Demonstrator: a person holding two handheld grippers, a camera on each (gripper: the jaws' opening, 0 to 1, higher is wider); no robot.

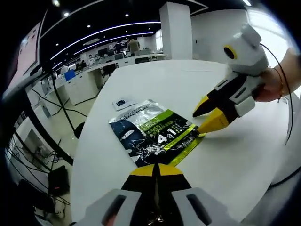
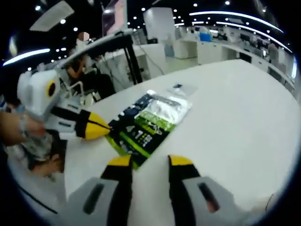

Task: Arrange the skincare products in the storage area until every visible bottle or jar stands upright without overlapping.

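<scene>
A flat foil pouch [image 1: 155, 132] with green, dark blue and silver print lies on the white table [image 1: 235, 155]. At the bottom of the left gripper view, my left gripper [image 1: 157, 167] has its yellow tips pressed together over the pouch's near edge. It comes in from the left of the right gripper view as the left gripper [image 2: 104, 128], at the edge of the pouch [image 2: 150, 122]. My right gripper [image 2: 150, 162] is open, with the pouch's near corner just ahead of its left jaw. It also shows as the right gripper [image 1: 209, 117], open at the pouch's right edge.
A small clear sachet [image 1: 121, 102] lies just beyond the pouch, also seen as the sachet [image 2: 178, 87]. A person's hand [image 1: 275, 84] holds the right gripper. The curved table edge [image 1: 87, 141] drops to a floor with cables, and office desks stand behind.
</scene>
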